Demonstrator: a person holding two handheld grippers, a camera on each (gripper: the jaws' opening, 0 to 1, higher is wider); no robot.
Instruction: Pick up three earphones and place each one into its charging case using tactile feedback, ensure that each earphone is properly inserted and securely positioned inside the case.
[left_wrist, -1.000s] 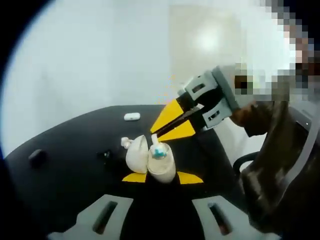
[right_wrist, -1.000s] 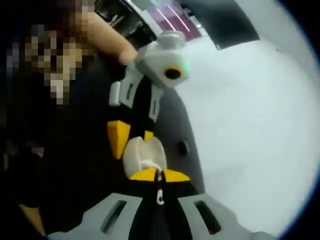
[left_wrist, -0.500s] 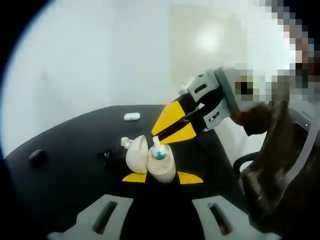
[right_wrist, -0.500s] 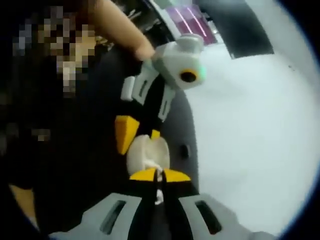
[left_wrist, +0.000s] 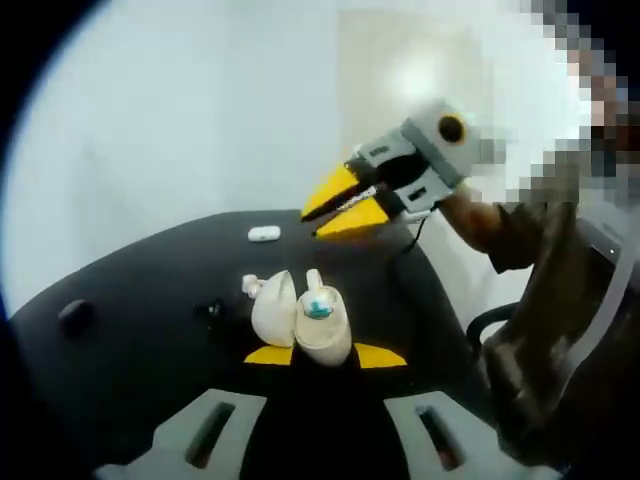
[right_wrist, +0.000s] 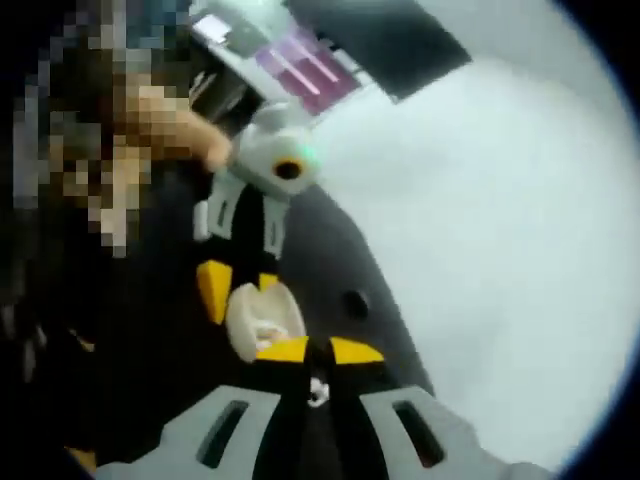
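Standing open between the left gripper's (left_wrist: 311, 356) yellow tips, clamped there, the white charging case (left_wrist: 300, 318) holds an earphone (left_wrist: 316, 301) with a teal tip in its base. Beyond it, lifted clear, the right gripper (left_wrist: 322, 218) shows narrow, nearly closed tips, empty. A second earphone (left_wrist: 264, 233) lies farther off on the black table (left_wrist: 130, 290).

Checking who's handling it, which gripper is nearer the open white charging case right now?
Left. The left gripper holds the open white charging case between its yellow tips, shut on it. The right gripper is lifted above and apart from it, over the black table.
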